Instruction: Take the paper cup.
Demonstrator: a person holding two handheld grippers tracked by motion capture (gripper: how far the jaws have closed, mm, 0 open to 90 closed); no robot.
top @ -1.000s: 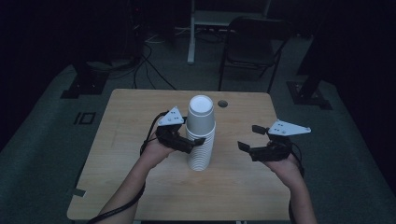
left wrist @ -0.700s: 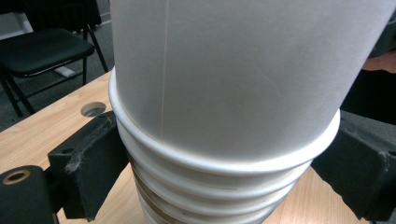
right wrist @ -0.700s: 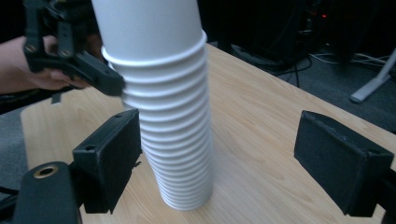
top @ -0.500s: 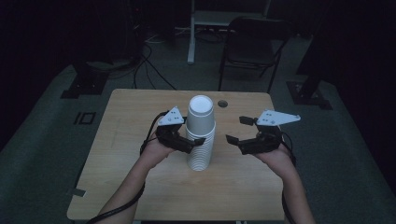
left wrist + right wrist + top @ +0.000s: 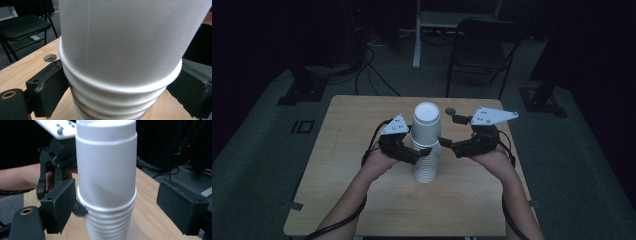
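Observation:
A tall stack of white paper cups [image 5: 425, 145] stands upside down in the middle of the wooden table [image 5: 362, 190]. My left gripper [image 5: 416, 156] is shut on the stack's lower rims from the left; in the left gripper view both black jaws press on the ribbed cup rims [image 5: 120, 100]. My right gripper [image 5: 449, 131] is open at the stack's right side, level with the top cup. In the right gripper view the stack [image 5: 107, 182] stands between its jaws: the left one is close against the rims and the right one stays well apart.
A round hole [image 5: 450, 109] pierces the table behind the stack. A black folding chair [image 5: 482, 45] and a desk leg stand beyond the far edge, with cables on the dark floor at the back left. Bare wood lies to the front and left.
My right gripper has moved left, from the table's right side up to the stack, and now straddles it with open jaws. The left gripper and the stack have stayed put.

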